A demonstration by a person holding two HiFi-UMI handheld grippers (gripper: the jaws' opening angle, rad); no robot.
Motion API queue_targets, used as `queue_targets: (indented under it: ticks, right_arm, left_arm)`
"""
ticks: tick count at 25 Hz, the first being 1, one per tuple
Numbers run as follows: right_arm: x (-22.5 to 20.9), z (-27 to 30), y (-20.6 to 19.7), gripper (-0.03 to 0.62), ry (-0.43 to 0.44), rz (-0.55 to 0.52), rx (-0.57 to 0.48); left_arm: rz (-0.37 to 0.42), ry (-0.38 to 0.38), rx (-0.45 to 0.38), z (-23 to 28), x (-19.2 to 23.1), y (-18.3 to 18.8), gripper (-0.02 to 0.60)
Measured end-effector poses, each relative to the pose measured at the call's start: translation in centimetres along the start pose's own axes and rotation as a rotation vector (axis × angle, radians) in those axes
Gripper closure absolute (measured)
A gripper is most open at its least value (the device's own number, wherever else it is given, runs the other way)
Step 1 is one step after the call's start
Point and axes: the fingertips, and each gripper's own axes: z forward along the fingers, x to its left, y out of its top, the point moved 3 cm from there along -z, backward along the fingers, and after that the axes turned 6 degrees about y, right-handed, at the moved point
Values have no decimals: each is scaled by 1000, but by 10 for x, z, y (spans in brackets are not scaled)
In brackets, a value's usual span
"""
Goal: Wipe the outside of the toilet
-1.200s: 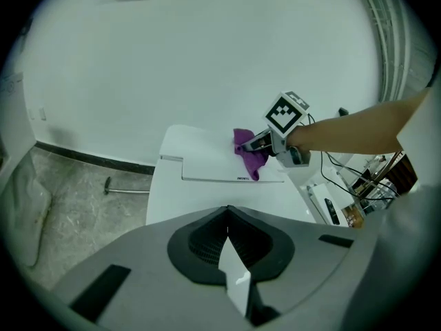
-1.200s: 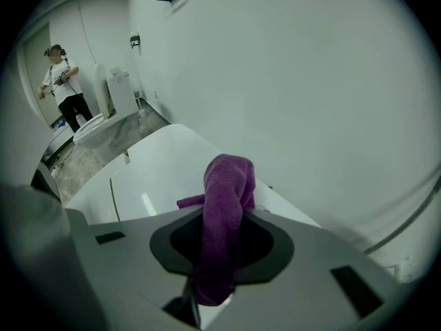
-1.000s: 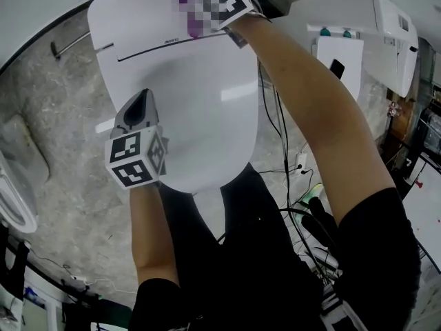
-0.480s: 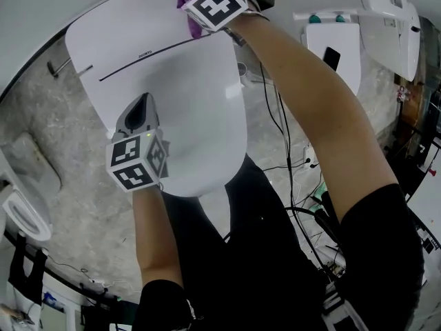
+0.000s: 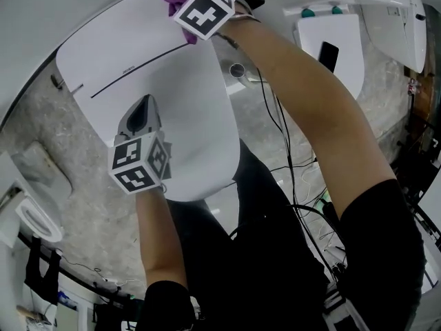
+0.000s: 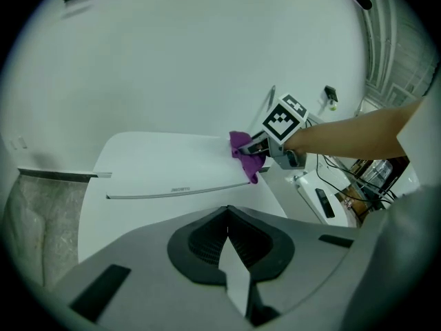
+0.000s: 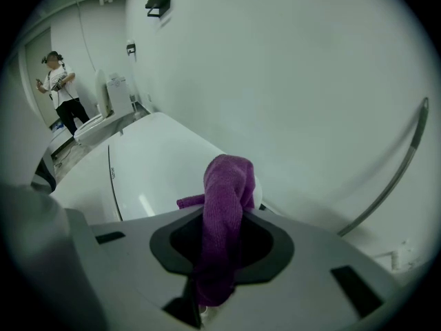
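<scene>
The right gripper point(image 7: 222, 233) is clamped on a purple cloth point(image 7: 227, 178), which bunches up between its jaws and folds over past their tips. In the head view this gripper, at the end of an outstretched bare arm, presses the cloth against the far rear corner of the toilet point(image 5: 172, 102), on its right side, where the back section meets the white wall point(image 7: 289, 67).

The left gripper point(image 6: 227, 219) has its jaws drawn together with nothing between them. It hovers over the toilet's closed white lid point(image 6: 158, 212), on the left side, pointing toward the rear.

A thin dark seam runs across the toilet between the lid and the back section; the cloth lies beyond that seam.

To the right of the toilet, a curved metal bar point(image 7: 393, 178) is fixed to the wall. Grey stone-patterned floor point(image 5: 76, 205) surrounds the toilet, with dark cables point(image 5: 282, 143) trailing on its right side. Far off to the toilet's left, a person point(image 7: 58, 88) stands by other white fixtures.
</scene>
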Motion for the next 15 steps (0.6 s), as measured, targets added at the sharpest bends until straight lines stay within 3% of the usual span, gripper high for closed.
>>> queue_targets:
  ticks: [10,15]
  right_arm:
    - [-36,-23,-38,510,26,-62,-114]
    - [-43,-19,-76,510,156,-23,-181]
  left_arm:
    - [-1,41,26,16,-43,-2,574]
    - [9,47,57,27,-67,-4,574]
